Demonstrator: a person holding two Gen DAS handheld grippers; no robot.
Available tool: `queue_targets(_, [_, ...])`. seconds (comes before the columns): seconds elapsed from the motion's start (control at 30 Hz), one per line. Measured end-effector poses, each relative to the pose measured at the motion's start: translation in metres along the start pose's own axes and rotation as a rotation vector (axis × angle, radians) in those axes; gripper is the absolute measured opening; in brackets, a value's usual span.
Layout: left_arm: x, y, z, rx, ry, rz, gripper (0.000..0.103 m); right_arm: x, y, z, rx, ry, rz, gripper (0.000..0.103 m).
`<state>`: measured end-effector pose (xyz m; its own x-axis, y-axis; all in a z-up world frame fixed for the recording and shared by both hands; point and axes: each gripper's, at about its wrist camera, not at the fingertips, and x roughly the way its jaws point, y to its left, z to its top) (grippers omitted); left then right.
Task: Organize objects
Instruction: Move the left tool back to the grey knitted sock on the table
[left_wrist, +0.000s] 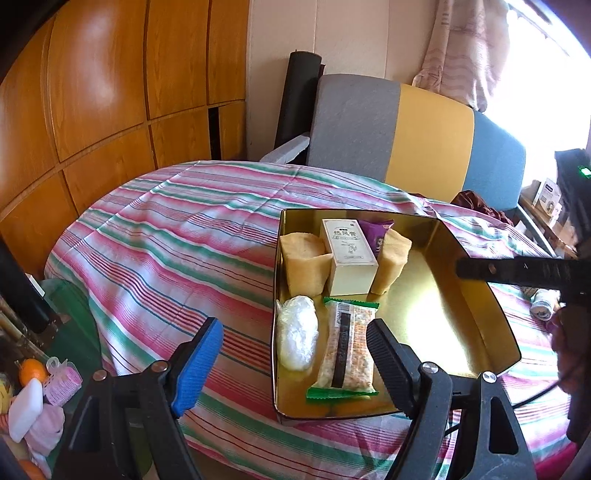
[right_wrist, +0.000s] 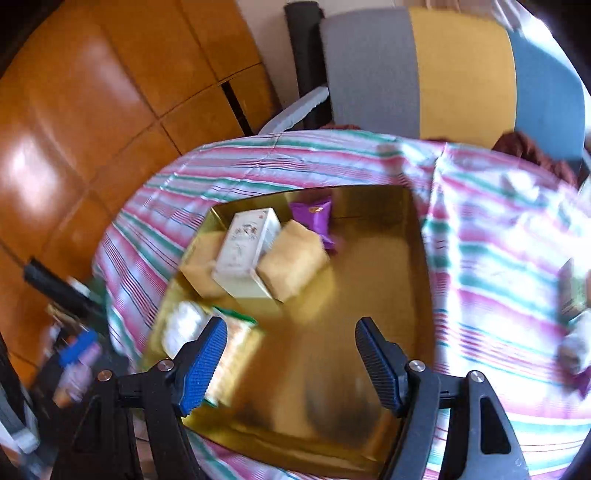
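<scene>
A gold tin tray (left_wrist: 461, 295) lies on a striped cloth. In it are a white box (left_wrist: 347, 254), two tan blocks (left_wrist: 304, 264), a purple packet (left_wrist: 376, 232), a clear plastic bundle (left_wrist: 297, 338) and a green-edged snack bar (left_wrist: 345, 349). My left gripper (left_wrist: 295, 349) is open and empty, over the tray's near left corner. My right gripper (right_wrist: 291, 354) is open and empty, above the tray's bare near part (right_wrist: 332, 350); its view is blurred. The right gripper's black body (left_wrist: 517, 271) shows at the right of the left wrist view.
The striped cloth (left_wrist: 177, 236) covers a round table. A grey, yellow and blue chair (left_wrist: 413, 136) stands behind it, wooden cabinets (left_wrist: 92, 92) at the left. Small items and an orange (left_wrist: 33, 371) lie at the lower left. More items (right_wrist: 572, 295) lie at the table's right.
</scene>
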<state>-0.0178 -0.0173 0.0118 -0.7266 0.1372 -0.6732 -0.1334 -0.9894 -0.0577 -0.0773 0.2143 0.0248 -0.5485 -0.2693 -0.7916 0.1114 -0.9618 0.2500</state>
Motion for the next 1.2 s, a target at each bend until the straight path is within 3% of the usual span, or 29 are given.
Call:
queue_targets(0.23, [-0.006,-0.016,0.002,0.047,-0.012,-0.008,0.081,-0.032,-0.035,-0.019,-0.034,-0.028,-0.108,0.073])
queue_targets(0.47, [-0.007,-0.04,0.005,0.111,-0.012,-0.024,0.081,-0.069,-0.103,-0.032,0.067,-0.064,-0.224,0.073])
queue_targets(0.7, [-0.004,-0.075,0.012,0.186,-0.016,-0.066,0.081,-0.111,-0.192,-0.048,0.209,-0.118,-0.427,0.073])
queue_targets(0.9, [-0.003,-0.123,0.02,0.283,-0.028,-0.135,0.081,-0.155,-0.29,-0.092,0.569,-0.264,-0.615,0.073])
queue_targets(1.03, [0.0,-0.161,0.025,0.344,-0.021,-0.191,0.081,-0.177,-0.347,-0.135,0.883,-0.308,-0.603,0.073])
queue_targets(1.2, [0.007,-0.217,0.029,0.41,-0.009,-0.262,0.08,-0.18,-0.37,-0.153,1.017,-0.311,-0.512,0.073])
